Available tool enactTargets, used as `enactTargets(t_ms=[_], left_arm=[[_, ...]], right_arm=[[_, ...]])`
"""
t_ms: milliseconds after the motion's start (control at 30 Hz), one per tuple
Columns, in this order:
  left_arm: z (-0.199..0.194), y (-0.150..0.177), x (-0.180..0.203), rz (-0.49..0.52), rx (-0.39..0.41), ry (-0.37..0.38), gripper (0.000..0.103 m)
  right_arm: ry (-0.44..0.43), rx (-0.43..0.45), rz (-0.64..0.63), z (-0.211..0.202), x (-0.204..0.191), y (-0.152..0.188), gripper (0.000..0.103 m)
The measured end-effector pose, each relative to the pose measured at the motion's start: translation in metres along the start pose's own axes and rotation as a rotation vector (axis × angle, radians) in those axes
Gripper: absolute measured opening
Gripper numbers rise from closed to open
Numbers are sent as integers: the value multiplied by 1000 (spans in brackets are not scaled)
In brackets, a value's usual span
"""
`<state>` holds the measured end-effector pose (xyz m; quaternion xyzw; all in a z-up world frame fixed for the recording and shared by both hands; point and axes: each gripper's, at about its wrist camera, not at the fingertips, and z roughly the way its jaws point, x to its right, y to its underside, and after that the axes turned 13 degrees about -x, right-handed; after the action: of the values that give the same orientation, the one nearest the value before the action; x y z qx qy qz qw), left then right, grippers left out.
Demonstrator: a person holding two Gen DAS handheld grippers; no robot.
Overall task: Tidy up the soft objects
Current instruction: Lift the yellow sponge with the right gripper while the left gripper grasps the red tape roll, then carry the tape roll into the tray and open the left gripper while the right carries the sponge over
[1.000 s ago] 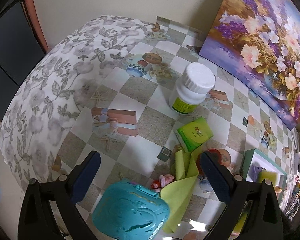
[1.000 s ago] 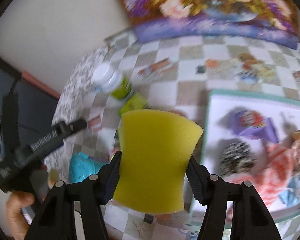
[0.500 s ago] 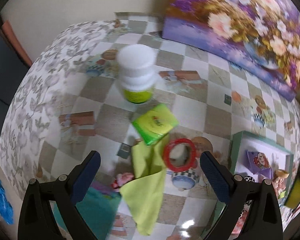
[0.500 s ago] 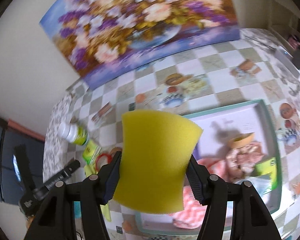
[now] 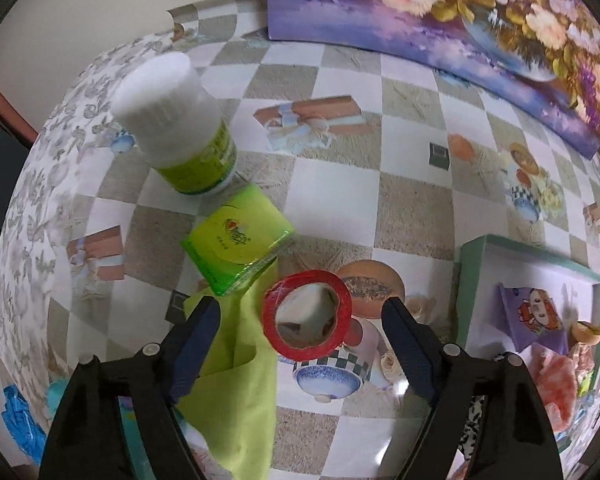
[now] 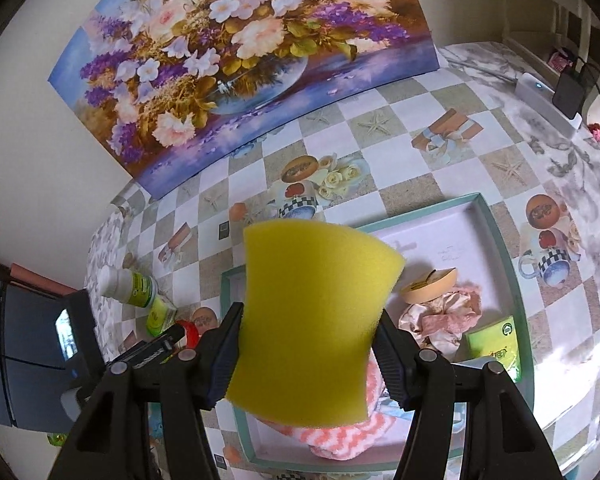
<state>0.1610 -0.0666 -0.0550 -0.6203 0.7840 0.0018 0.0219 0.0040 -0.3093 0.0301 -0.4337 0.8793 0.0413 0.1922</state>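
My right gripper [image 6: 306, 354] is shut on a yellow sponge [image 6: 312, 320] and holds it above the green-rimmed tray [image 6: 496, 240]. The tray holds a pink crumpled cloth [image 6: 444, 316], a coral striped cloth [image 6: 336, 438] and a green tissue pack [image 6: 496, 346]. My left gripper [image 5: 300, 340] is open and empty above a lime green cloth [image 5: 236, 392] and a red tape ring [image 5: 306, 314]. A green tissue pack [image 5: 236, 238] lies just beyond the cloth. The tray also shows in the left wrist view [image 5: 470, 280], with a purple cloth [image 5: 532, 312] in it.
A white bottle with a green label [image 5: 176, 120] stands on the checked tablecloth. A flower painting [image 6: 236, 52] leans on the wall behind. A turquoise case [image 5: 56, 400] shows at the left wrist view's lower left. A white device and black box [image 6: 556, 96] sit far right.
My left gripper has moved forward and down over the green cloth and red tape ring. My right gripper has carried the sponge further over the tray.
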Motion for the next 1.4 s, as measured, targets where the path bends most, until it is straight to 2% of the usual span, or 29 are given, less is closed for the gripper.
enactTargets(t_ms=[100, 200, 267, 333, 533, 800, 967, 1133, 1400], left_arm=[[10, -1, 3, 7, -23, -2, 70], [17, -1, 4, 7, -35, -4, 69], [21, -1, 4, 15, -39, -4, 64], [24, -1, 4, 15, -47, -3, 55], [19, 1, -1, 9, -38, 22, 55], [-39, 7, -15, -6, 84, 77, 54], [-76, 11, -8, 11, 167, 123, 54], [-93, 18, 14, 67, 200, 153, 54], [-83, 34, 83, 218, 139, 182, 54]], right_arm=[[-2, -4, -8, 2, -2, 1, 64], [-1, -7, -9, 3, -2, 1, 64], [0, -10, -7, 4, -2, 2, 64], [-3, -11, -7, 4, -2, 2, 64], [-13, -3, -5, 1, -1, 2, 64], [-38, 31, 5, -15, 5, 2, 64], [-13, 55, 45, -22, 23, -2, 64], [50, 72, 114, -25, 54, -7, 64], [100, 47, 160, -13, 90, -16, 64]])
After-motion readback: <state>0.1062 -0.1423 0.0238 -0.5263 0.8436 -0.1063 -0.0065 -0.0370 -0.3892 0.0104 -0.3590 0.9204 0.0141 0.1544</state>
